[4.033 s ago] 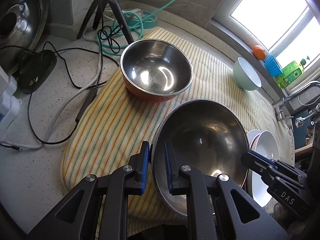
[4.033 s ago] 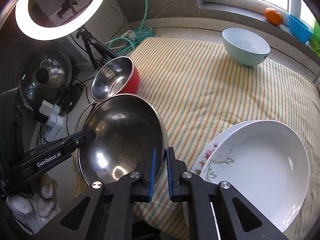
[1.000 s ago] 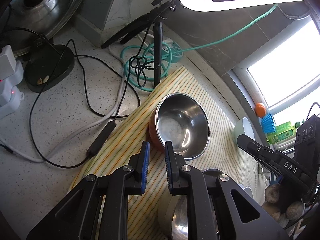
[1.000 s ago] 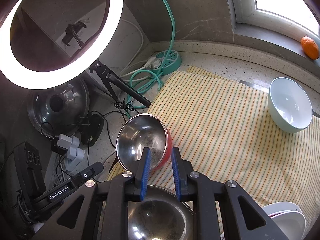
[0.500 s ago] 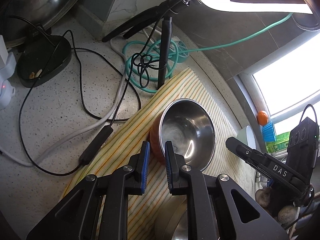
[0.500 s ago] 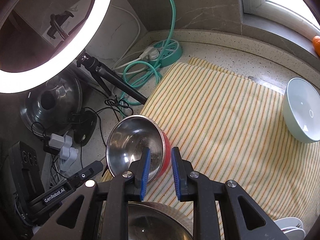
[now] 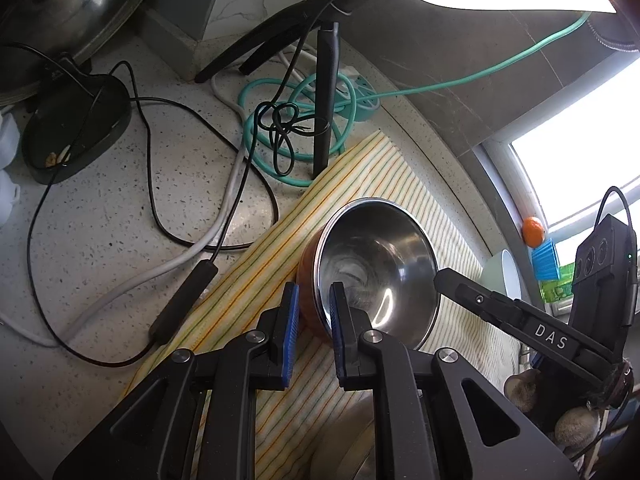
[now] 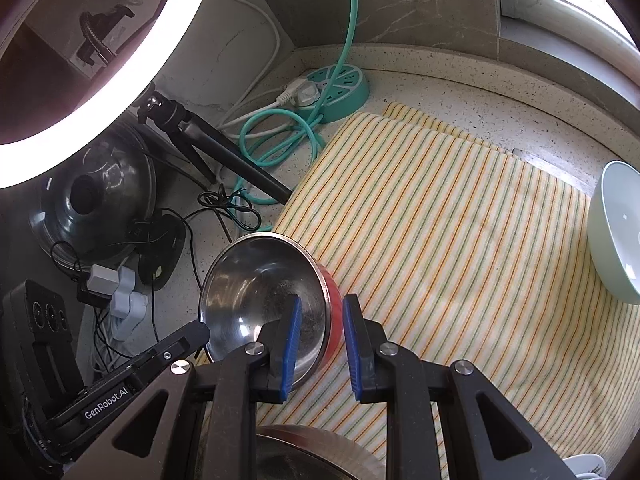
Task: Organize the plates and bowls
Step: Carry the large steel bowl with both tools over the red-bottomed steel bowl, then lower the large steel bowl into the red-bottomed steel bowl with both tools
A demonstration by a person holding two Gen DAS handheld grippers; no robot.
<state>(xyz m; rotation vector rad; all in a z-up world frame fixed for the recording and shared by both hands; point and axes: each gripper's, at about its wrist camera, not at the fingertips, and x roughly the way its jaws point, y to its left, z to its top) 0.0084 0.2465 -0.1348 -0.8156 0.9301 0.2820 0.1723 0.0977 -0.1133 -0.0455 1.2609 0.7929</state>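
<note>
The red-sided steel bowl (image 7: pixel 376 264) sits at the corner of the striped cloth (image 8: pixel 460 220), tilted, its rim close to the cloth's edge on the side of the cables. The left gripper (image 7: pixel 313 312) straddles that rim: one blue pad shows against the red wall, the other against the steel inside. Its jaws stand a narrow gap apart, clasping nothing. The right gripper (image 8: pixel 319 328) frames the opposite rim the same way, slightly parted and empty. Whether any pad touches the bowl cannot be told.

Only the right wrist view shows the open stretch of cloth beyond the bowl – bare all the way to the mint-green bowl (image 8: pixel 616 240), well apart at the far edge. It also shows the round power strip (image 8: pixel 340 88) and the dark pot lid (image 8: pixel 92 200). The left wrist view alone shows an orange (image 7: pixel 533 231) on the sill.

A tripod leg (image 8: pixel 224 156) ends just beside the bowl's cloth corner – tight room there. A larger steel bowl (image 8: pixel 312 452) lies below both grippers, near the red-sided one.
</note>
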